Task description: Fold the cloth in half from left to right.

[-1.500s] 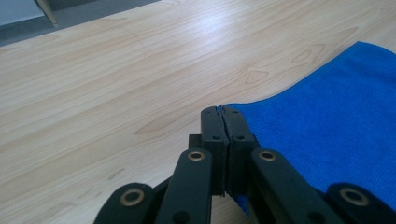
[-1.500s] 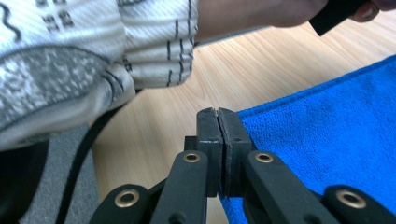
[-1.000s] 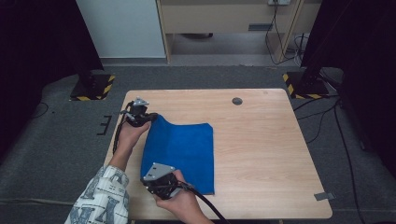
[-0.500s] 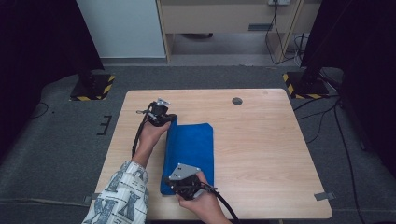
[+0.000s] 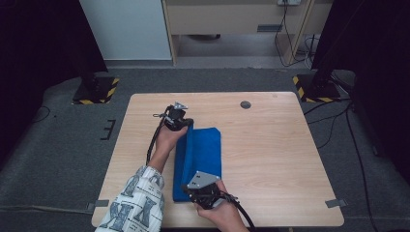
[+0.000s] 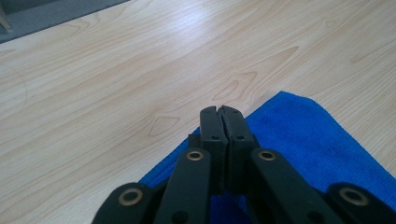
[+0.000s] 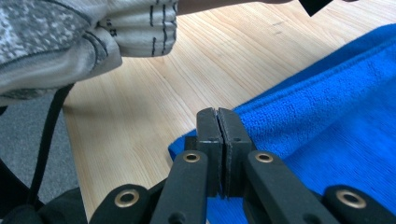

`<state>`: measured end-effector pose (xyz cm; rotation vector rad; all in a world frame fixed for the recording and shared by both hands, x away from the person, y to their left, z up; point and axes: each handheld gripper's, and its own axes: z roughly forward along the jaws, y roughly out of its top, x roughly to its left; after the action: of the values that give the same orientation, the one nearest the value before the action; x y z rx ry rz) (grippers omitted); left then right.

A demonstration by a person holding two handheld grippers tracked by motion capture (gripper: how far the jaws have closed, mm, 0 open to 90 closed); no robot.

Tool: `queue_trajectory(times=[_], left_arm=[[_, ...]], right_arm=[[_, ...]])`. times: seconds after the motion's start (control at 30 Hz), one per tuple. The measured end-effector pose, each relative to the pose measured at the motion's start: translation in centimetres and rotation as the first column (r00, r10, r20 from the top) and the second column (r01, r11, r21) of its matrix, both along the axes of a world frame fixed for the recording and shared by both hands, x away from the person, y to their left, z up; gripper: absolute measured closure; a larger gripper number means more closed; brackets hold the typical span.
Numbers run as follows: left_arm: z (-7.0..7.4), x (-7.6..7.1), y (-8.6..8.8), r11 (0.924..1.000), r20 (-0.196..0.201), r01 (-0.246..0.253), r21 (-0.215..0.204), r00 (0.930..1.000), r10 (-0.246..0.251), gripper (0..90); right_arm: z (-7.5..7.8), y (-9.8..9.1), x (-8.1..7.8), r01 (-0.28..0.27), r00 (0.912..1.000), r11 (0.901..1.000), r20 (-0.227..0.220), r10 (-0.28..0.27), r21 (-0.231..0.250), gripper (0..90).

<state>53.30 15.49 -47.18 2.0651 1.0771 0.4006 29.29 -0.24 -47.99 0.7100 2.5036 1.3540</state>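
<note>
Already the blue towel (image 5: pixel 199 162) lies folded into a narrow strip on the bench (image 5: pixel 280 159); left gripper (image 5: pixel 178 119) and right gripper (image 5: pixel 197 189) have jaws pinched on its far and near ends, with release or another fold probably remaining.

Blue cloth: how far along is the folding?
Done: the cloth lies as a narrow folded strip on the table. In hand: the left gripper sits at its far left corner and the right gripper at its near left corner, jaws shut; whether they pinch fabric is hidden. Left: any further fold, then letting go.
</note>
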Motion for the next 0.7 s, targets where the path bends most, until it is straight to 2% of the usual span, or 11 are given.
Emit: queue_trajectory(times=[0.3,0.7], left_arm=[[-0.2,-0.2,-1.4,0.9997,-0.008,0.021,-0.011,0.9997,-0.021,88.7],[-0.5,-0.3,-2.9,0.999,-0.018,0.035,-0.025,0.9992,-0.036,88.7]], right_arm=[[-0.3,-1.3,-0.4,0.012,0.9999,0.9999,-0.007,-0.012,-0.001,88.8],[0.0,-2.5,-0.7,0.021,0.9998,0.9998,-0.005,-0.021,-0.006,88.8]])
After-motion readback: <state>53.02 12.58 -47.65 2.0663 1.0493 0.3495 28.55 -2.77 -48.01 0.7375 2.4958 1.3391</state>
